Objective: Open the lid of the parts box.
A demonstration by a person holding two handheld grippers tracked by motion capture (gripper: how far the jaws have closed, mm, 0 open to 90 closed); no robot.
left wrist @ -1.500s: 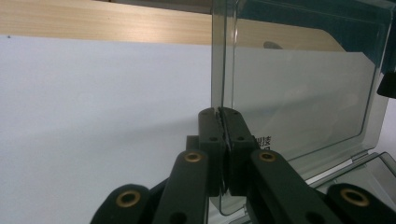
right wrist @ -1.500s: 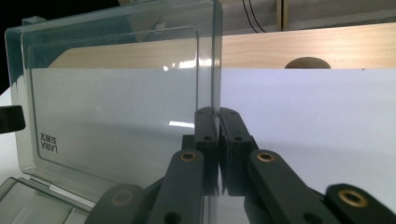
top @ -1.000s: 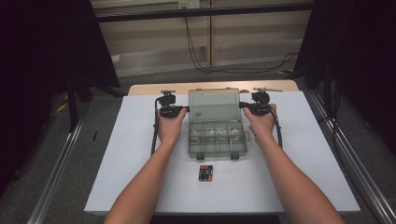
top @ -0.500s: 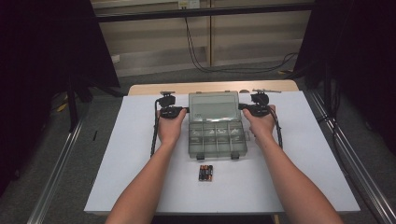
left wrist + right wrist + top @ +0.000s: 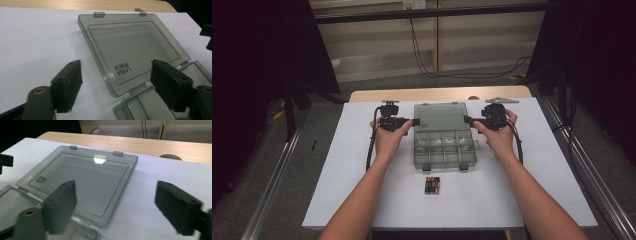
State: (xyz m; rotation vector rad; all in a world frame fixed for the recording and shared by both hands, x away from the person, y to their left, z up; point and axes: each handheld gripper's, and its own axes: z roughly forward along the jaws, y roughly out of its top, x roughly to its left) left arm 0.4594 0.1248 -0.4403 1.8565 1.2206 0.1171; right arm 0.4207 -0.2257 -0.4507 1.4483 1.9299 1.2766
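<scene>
Both claws, left (image 5: 416, 121) and right (image 5: 467, 119), just opened, empty, flank the box lid (image 5: 441, 117).

Tbl (image 5: 337, 165) w/ box (image 5: 444, 150), batts (image 5: 432, 185)

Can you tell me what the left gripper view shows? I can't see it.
A clear grey organizer box lid lies open and flat on the white table. The left gripper has its two black jaws standing wide apart, holding nothing, with the lid's near corner between them.

The box (image 5: 445, 148) sits on the desk (image 5: 337, 170), with its lid (image 5: 441, 116) lying open flat behind it. The batteries (image 5: 432, 185) lie in front of the box. The left gripper (image 5: 409, 122) is left of the lid, the right gripper (image 5: 469, 120) right of it.
</scene>
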